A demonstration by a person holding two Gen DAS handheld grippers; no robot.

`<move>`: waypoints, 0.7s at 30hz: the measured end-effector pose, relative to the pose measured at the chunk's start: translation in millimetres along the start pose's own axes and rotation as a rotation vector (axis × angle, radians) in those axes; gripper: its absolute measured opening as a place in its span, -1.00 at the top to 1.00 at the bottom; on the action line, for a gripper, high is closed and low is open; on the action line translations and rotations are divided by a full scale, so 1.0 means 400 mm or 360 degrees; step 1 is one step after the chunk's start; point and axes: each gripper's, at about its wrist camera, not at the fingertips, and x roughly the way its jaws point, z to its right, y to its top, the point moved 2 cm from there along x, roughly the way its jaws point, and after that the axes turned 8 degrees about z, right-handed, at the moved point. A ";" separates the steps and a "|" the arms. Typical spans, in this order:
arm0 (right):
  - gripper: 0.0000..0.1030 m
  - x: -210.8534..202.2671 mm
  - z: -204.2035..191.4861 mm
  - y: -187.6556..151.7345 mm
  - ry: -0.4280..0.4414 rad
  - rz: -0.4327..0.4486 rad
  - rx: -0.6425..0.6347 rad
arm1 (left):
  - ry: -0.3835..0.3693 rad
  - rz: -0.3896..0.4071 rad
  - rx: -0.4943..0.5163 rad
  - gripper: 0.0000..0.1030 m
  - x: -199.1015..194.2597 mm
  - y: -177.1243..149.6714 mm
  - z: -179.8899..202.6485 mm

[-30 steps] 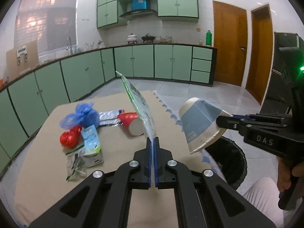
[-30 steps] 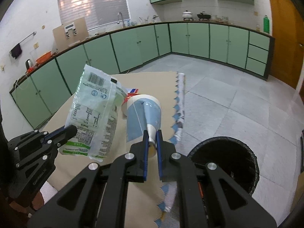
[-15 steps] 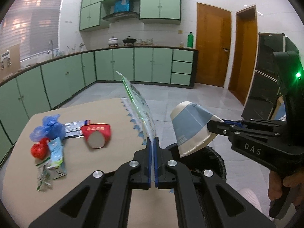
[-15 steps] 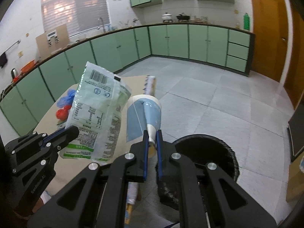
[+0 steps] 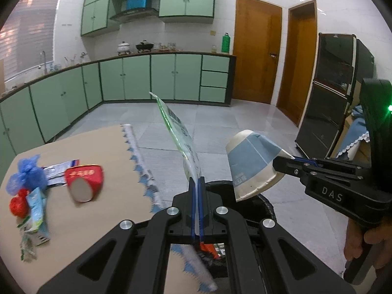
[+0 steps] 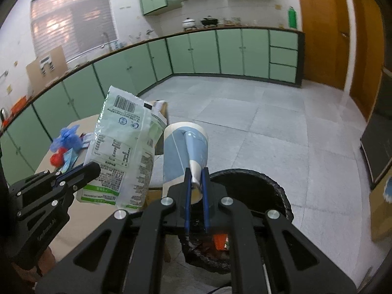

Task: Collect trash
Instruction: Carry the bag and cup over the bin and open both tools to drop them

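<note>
Left wrist view: the left gripper (image 5: 196, 183) was clamped on the packet (image 5: 180, 142), held edge-on above the near rim of the bin (image 5: 267, 203).
Table: a red cup (image 5: 84, 183), a blue bag (image 5: 25, 177) and more wrappers lay on the table (image 5: 105, 220), uncollected.
Right wrist view: the right gripper (image 6: 196, 178) pinched the flattened rim of the paper cup (image 6: 183, 154), just short of the bin (image 6: 276, 188) mouth.
Doing it well: each piece probably needed to hang squarely over the opening before its jaws let go, the cup first, since the light packet could drift onto the floor.

Black left gripper (image 5: 196, 186) and right gripper (image 6: 196, 183): blue-edged jaws, silver screws, "DAS" lettering.
</note>
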 end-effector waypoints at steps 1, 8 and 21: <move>0.86 0.004 0.019 -0.004 -0.0016 -0.0003 0.0020 | -0.0009 -0.0010 0.0008 0.96 0.018 0.003 0.012; 0.86 0.043 0.126 -0.038 -0.0131 -0.0060 0.0086 | -0.0075 -0.0130 0.0034 0.96 0.145 0.003 0.080; 0.74 0.147 0.269 -0.106 -0.0179 -0.0190 0.0190 | -0.0112 -0.0312 0.0042 0.94 0.307 -0.050 0.164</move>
